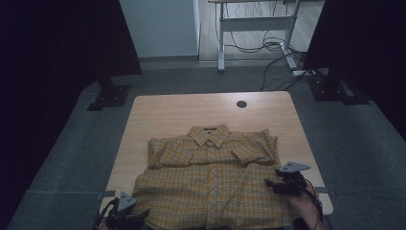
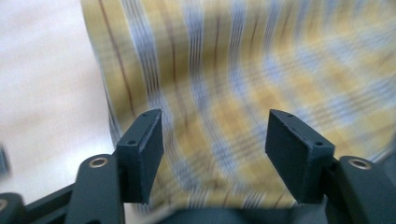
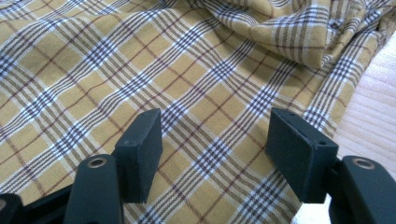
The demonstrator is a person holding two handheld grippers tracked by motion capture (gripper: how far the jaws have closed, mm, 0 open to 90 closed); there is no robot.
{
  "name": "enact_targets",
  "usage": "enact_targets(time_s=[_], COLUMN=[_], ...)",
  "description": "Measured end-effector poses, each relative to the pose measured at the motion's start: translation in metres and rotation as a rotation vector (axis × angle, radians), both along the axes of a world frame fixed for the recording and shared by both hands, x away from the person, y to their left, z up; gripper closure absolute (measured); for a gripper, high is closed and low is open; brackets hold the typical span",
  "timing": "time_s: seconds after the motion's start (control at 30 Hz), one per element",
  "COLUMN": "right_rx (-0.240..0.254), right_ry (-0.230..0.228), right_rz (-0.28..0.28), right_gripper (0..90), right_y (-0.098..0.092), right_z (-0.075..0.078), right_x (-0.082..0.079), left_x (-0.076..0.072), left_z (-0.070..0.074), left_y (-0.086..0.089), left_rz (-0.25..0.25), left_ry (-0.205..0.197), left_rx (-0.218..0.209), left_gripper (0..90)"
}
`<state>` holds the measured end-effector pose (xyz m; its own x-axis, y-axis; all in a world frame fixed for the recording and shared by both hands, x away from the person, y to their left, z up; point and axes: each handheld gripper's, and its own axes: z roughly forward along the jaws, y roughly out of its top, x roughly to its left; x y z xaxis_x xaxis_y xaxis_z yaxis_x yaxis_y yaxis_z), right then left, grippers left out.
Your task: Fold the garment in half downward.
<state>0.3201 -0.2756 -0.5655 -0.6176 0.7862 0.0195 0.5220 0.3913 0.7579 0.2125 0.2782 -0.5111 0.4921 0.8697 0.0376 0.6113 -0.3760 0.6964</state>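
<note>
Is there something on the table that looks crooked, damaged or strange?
Nothing stands out. The plaid shirt lies flat and buttoned on the table, collar away from the person, sleeves folded across the chest. The left gripper and right gripper are open at its edges.

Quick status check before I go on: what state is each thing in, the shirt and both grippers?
shirt: lying flat on the table, front up, buttoned, collar at the far end, sleeves folded in across the chest.
left gripper: open, jaws apart over the shirt's left edge near the hem, nothing between them.
right gripper: open, jaws apart over the shirt's right side, nothing gripped.
</note>
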Motion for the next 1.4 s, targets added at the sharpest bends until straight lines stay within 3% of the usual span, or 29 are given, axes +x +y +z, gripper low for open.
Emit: enact_targets(time_s=[0.13, 0.2, 0.37, 0.5, 0.67, 0.83, 1.07, 1.13, 1.23, 1.3, 1.4], right_rx=[-0.006, -0.005, -0.002, 0.024, 0.063, 0.111, 0.166, 0.165, 0.15, 0.139, 0.142], right_ry=[0.016, 0.026, -0.002, -0.028, -0.038, -0.063, -0.081, -0.088, -0.088, -0.087, -0.079], right_rz=[0.006, -0.004, -0.029, -0.05, -0.088, -0.149, -0.189, -0.188, -0.183, -0.185, -0.179], right_gripper=[32.8, 31.4, 30.3, 29.3, 28.1, 27.8, 34.9, 37.6, 42.6, 45.4, 48.7], right_y=[0.001, 0.001, 0.002, -0.003, -0.011, -0.017, -0.017, -0.014, -0.009, -0.007, -0.003], right_z=[0.001, 0.003, 0.006, 0.013, 0.019, 0.027, 0.036, 0.037, 0.038, 0.038, 0.037], right_x=[0.0, 0.0, 0.0, 0.004, 0.017, 0.041, 0.081, 0.09, 0.101, 0.108, 0.118], left_x=[0.026, 0.043, 0.081, 0.108, 0.141, 0.171, 0.2, 0.206, 0.212, 0.215, 0.219], left_z=[0.015, 0.015, 0.013, 0.021, 0.031, 0.028, 0.019, 0.017, 0.013, 0.01, 0.006], left_y=[-0.006, -0.013, -0.038, -0.041, -0.025, -0.006, 0.0, -0.001, -0.002, 0.0, 0.005], left_rz=[0.001, -0.019, -0.065, -0.056, -0.014, 0.016, 0.031, 0.033, 0.024, 0.055, 0.07], left_ry=[-0.071, -0.07, -0.069, -0.073, -0.076, -0.075, -0.066, -0.062, -0.052, -0.048, -0.04], left_rx=[-0.024, -0.029, 0.038, 0.038, -0.002, -0.097, -0.136, -0.152, -0.142, -0.134, -0.191], left_gripper=[33.4, 33.2, 33.0, 31.3, 30.6, 29.1, 30.6, 31.6, 31.8, 30.8, 31.5])
